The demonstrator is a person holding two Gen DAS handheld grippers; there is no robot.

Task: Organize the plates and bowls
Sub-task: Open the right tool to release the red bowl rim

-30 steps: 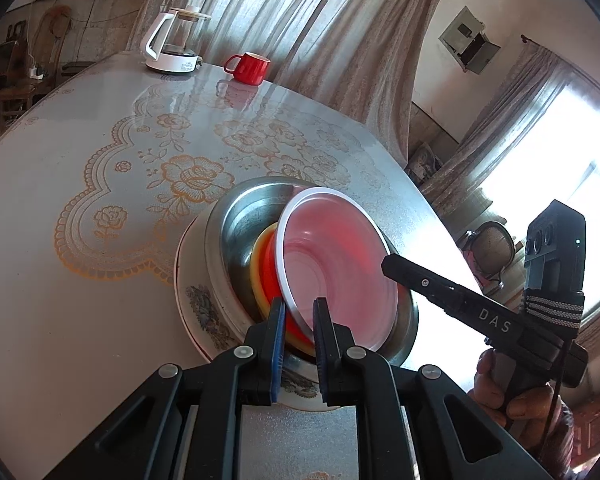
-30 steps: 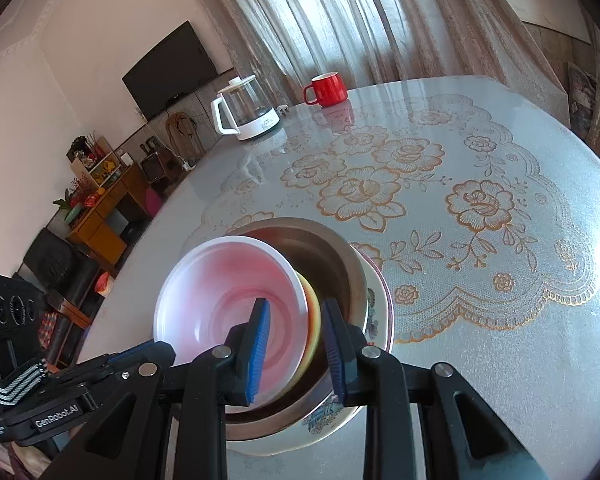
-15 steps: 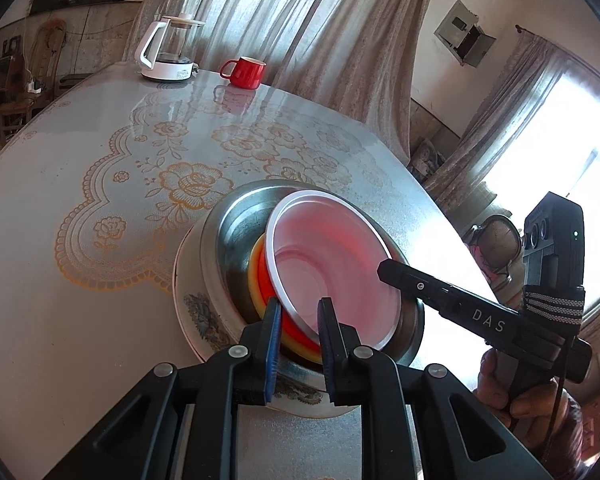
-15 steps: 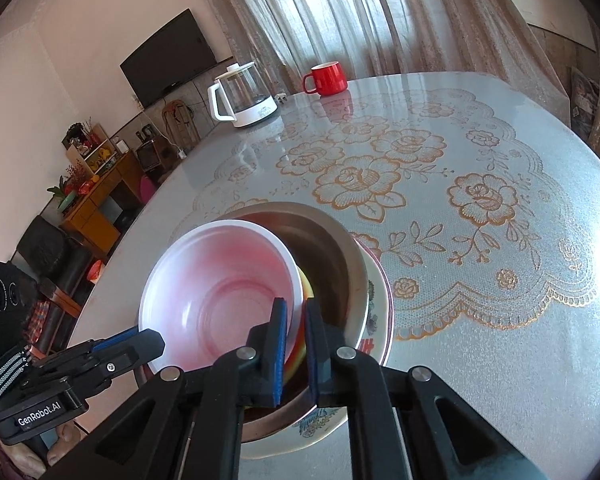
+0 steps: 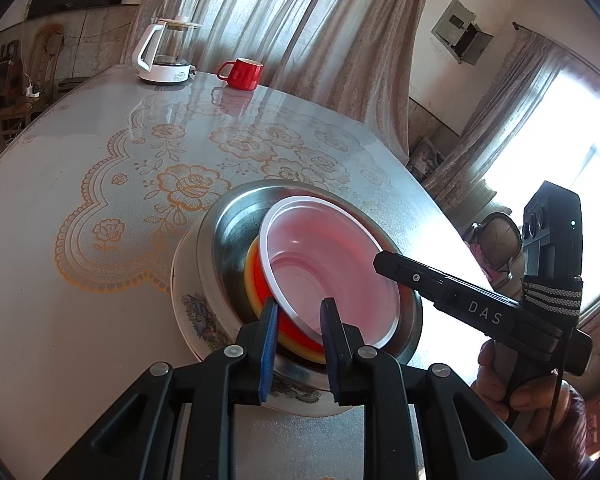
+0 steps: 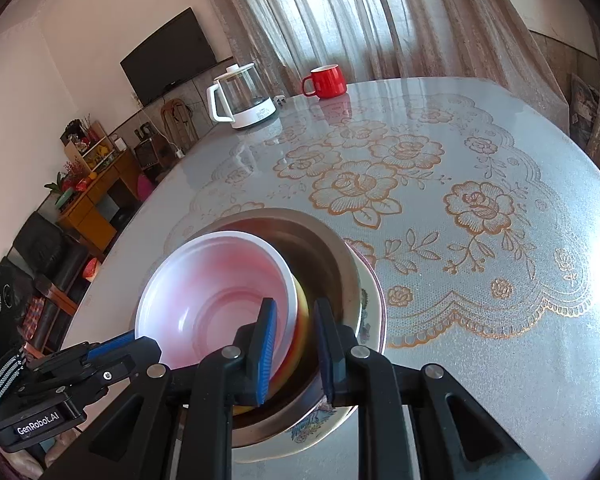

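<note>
Orange bowl (image 5: 256, 280) — mostly hidden, nested

I'm looking into a home living room: wall-mounted television (image 6: 168, 56), long curtains (image 6: 340, 16), a floral-clothed desk (image 6: 440, 208) with kettle (image 6: 242, 96) and red mug (image 6: 327, 81).

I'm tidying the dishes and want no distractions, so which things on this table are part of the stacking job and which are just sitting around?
Part of the job:
- white bowl, on top
- orange and yellow bowls under it
- steel bowl
- patterned plate at the bottom

Just sitting around:
- red mug
- glass kettle
</note>
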